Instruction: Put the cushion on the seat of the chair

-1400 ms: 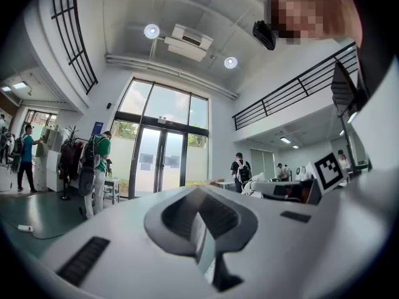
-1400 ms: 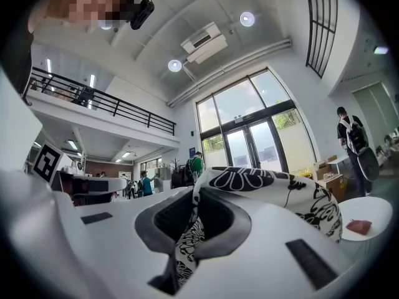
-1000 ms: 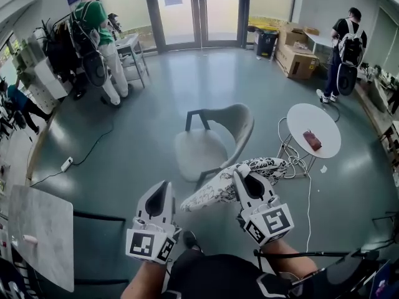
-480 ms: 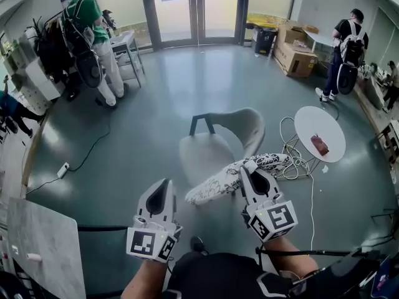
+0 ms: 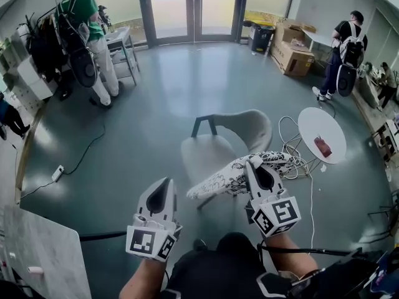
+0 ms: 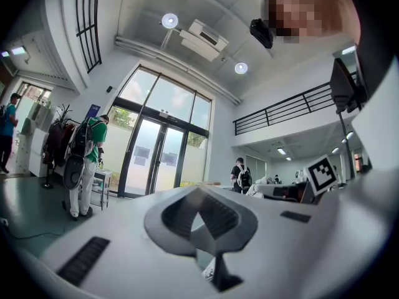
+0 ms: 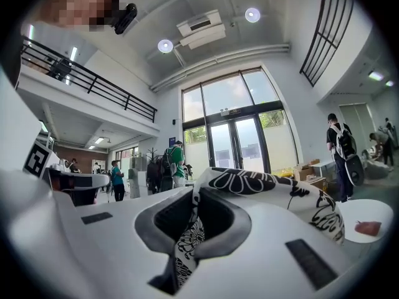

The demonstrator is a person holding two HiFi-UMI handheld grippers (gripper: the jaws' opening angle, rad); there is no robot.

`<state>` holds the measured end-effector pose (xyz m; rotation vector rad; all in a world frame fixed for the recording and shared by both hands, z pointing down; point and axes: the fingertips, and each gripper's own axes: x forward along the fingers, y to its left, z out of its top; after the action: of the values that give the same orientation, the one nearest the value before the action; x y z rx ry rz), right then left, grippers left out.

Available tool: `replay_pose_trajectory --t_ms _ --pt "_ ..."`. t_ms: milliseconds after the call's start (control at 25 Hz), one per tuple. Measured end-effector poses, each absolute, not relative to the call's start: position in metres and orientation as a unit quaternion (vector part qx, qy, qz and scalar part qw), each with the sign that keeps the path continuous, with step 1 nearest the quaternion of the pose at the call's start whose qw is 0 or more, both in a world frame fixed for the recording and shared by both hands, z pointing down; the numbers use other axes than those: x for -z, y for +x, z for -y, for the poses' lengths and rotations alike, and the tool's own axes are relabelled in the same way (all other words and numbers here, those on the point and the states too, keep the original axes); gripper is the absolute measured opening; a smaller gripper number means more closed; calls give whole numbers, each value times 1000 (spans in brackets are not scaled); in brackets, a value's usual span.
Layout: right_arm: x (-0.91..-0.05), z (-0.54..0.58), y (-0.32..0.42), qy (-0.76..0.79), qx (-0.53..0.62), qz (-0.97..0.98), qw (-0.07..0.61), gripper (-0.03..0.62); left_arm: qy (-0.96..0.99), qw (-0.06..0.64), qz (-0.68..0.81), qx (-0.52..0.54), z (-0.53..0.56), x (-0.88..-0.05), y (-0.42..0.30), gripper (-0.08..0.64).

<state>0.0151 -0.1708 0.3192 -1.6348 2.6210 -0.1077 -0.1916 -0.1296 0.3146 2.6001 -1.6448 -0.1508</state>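
A pale grey chair [image 5: 249, 131] with dark legs stands on the floor ahead, its seat [image 5: 204, 156] bare. The cushion [image 5: 227, 177], white with a black floral print, hangs at the seat's near right edge, and one end overlaps the seat rim. My right gripper [image 5: 254, 163] is shut on the cushion's near edge. In the right gripper view the fabric [image 7: 274, 195] is pinched between the jaws of that gripper [image 7: 193, 224] and drapes off to the right. My left gripper [image 5: 165, 185] is shut and holds nothing, to the left of the cushion and short of the chair; its closed jaws [image 6: 209, 222] fill the left gripper view.
A round white table [image 5: 333, 122] with a small reddish object [image 5: 322, 146] stands right of the chair, with loose cables [image 5: 293, 162] between them. A marble-topped table [image 5: 43, 254] is at the near left. People stand at the far left [image 5: 84, 17] and far right [image 5: 343, 48], by cardboard boxes [image 5: 293, 53].
Both grippers have moved toward the chair, the right one carrying the cushion. The cushion's far end now overlaps the seat's near right edge.
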Motion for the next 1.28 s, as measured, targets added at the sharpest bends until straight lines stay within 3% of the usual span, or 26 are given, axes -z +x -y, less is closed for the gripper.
replay_pose_trajectory --t_ms 1280 --pt "-443 322 -27 -426 126 -896 0 23 823 85 560 -33 251 -380 -182 9"
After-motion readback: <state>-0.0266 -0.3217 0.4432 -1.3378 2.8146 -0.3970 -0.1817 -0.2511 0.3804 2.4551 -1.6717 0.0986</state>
